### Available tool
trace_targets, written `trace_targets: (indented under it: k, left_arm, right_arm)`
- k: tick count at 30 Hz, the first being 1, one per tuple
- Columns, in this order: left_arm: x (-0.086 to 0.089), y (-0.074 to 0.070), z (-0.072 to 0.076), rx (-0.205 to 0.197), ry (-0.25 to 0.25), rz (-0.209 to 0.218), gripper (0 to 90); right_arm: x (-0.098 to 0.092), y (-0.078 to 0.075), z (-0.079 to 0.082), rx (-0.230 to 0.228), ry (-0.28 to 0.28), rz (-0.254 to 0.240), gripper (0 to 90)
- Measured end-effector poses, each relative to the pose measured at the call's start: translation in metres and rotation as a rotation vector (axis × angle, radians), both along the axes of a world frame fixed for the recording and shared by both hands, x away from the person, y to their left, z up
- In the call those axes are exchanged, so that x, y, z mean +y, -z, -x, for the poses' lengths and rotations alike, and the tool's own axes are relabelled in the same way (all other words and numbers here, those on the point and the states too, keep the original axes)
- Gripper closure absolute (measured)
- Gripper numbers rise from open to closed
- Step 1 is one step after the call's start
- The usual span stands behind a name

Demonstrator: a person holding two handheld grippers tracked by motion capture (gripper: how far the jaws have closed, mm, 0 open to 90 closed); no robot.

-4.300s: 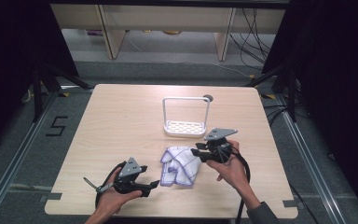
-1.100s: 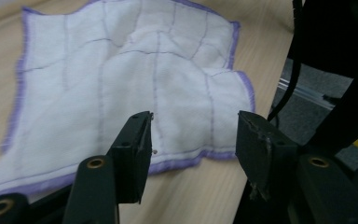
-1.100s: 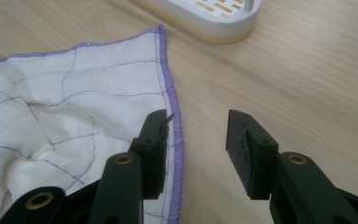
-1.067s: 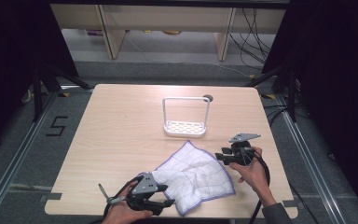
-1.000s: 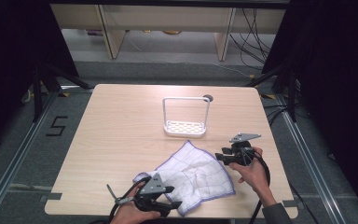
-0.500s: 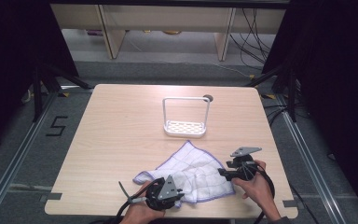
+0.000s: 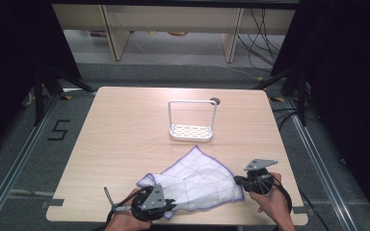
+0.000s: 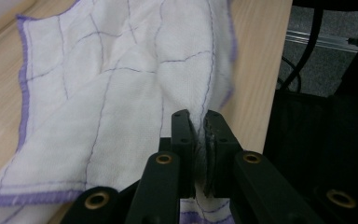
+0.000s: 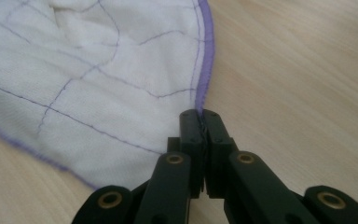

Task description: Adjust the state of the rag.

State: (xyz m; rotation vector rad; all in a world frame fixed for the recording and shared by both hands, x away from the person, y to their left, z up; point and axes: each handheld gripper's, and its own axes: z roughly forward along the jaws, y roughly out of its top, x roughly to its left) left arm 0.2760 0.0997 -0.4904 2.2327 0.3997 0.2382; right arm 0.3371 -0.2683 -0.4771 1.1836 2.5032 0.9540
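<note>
Both tongs are clamped on the white cloth (image 7: 197,180) near the surface's near edge: left tongs (image 8: 196,122) on its near corner, right tongs (image 9: 199,117) having just closed on its purple right hem.

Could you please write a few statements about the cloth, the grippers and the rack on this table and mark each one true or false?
1. The left gripper is shut on the cloth. True.
2. The right gripper stands open above the cloth. False: its jaws are pinched on the cloth's purple-edged border.
3. The cloth hangs over the white rack. False: it lies on the table, nearer the person than the rack, apart from it.
4. The cloth is white with thin purple lines and a purple hem. True.
5. The rack holds a plate. False: it stands empty.
</note>
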Motion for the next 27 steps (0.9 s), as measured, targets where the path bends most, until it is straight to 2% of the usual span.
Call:
trace_targets:
  k: [1, 3, 4, 5, 6, 7, 8, 9, 10, 13, 14, 15, 16, 17, 18, 19, 20, 21, 23, 25, 26, 27]
  left_arm:
    - [0.0, 0.0, 0.0, 0.0, 0.0, 0.0, 83.5]
    - [0.004, 0.001, 0.002, 0.006, -0.002, -0.012, 83.6]
    - [0.004, 0.001, 0.002, 0.006, -0.002, -0.012, 83.6]
    - [0.004, 0.002, 0.002, 0.017, -0.011, -0.011, 83.6]
    - [0.006, 0.003, -0.003, 0.012, 0.004, -0.051, 83.7]
    - [0.006, 0.003, -0.003, 0.012, 0.004, -0.051, 83.8]
    - [0.009, 0.007, -0.005, 0.035, -0.012, -0.05, 83.8]
    - [0.009, 0.007, -0.005, 0.035, -0.012, -0.05, 83.8]
    - [0.017, 0.008, -0.007, 0.039, -0.022, -0.065, 83.8]
    - [0.026, 0.008, -0.008, 0.045, -0.048, -0.064, 83.8]
    - [0.035, 0.009, -0.008, 0.058, -0.082, -0.062, 83.8]
    - [0.039, 0.009, -0.009, 0.055, -0.088, -0.066, 83.7]
    - [0.039, 0.009, -0.009, 0.055, -0.088, -0.066, 83.5]
    - [0.045, 0.009, -0.009, 0.07, -0.097, -0.063, 82.8]
    - [0.045, 0.009, -0.009, 0.07, -0.097, -0.063, 82.2]
    - [0.047, 0.009, -0.008, 0.081, -0.114, -0.056, 82.2]
    - [0.048, 0.01, -0.007, 0.077, -0.116, -0.037, 81.9]
    - [0.049, 0.009, -0.008, 0.069, -0.105, -0.059, 81.8]
    - [0.048, 0.009, -0.007, 0.071, -0.11, -0.052, 81.8]
    - [0.047, 0.009, -0.006, 0.075, -0.108, -0.051, 81.8]
    - [0.048, 0.008, -0.006, 0.069, -0.108, -0.06, 81.9]
    - [0.048, 0.008, -0.007, 0.079, -0.114, -0.058, 81.9]
  right_arm:
    - [0.0, 0.0, 0.0, 0.0, 0.0, 0.0, 89.1]
    - [-0.002, -0.001, 0.005, 0.003, 0.002, -0.037, 89.1]
    - [-0.002, -0.001, 0.005, 0.003, 0.002, -0.037, 89.1]
    - [-0.003, -0.001, 0.007, 0.001, -0.02, -0.015, 89.1]
    - [-0.002, 0.001, 0.012, 0.014, -0.026, -0.005, 89.1]
    - [-0.002, 0.001, 0.012, 0.014, -0.026, -0.005, 89.1]
    - [0.002, 0.003, 0.017, 0.025, -0.027, -0.007, 89.1]
    - [0.003, 0.003, 0.021, 0.028, -0.029, 0.012, 89.1]
    - [0.006, 0.005, 0.023, 0.022, -0.053, 0.005, 89.1]
    - [0.015, 0.012, 0.028, 0.043, -0.094, 0.0, 88.9]
    - [0.02, 0.012, 0.031, 0.089, -0.095, -0.011, 88.6]
    - [0.023, 0.013, 0.03, 0.076, -0.126, 0.003, 87.7]
    - [0.023, 0.013, 0.03, 0.076, -0.126, 0.003, 87.7]
    - [0.031, 0.009, 0.029, 0.055, -0.105, -0.017, 74.7]
    - [0.032, 0.007, 0.026, 0.031, -0.1, -0.01, 71.2]
    - [0.032, 0.007, 0.026, 0.031, -0.1, -0.01, 71.2]
    - [0.034, -0.002, 0.015, -0.029, -0.075, -0.014, 61.6]
    - [0.036, -0.008, 0.008, -0.045, -0.058, -0.023, 59.6]
    - [0.04, -0.015, -0.012, -0.103, -0.073, -0.031, 58.2]
    - [0.049, -0.018, -0.032, -0.127, -0.071, -0.044, 58.2]
    - [0.058, -0.018, -0.045, -0.135, -0.078, -0.03, 58.4]
    - [0.065, -0.018, -0.055, -0.127, -0.091, -0.009, 58.5]
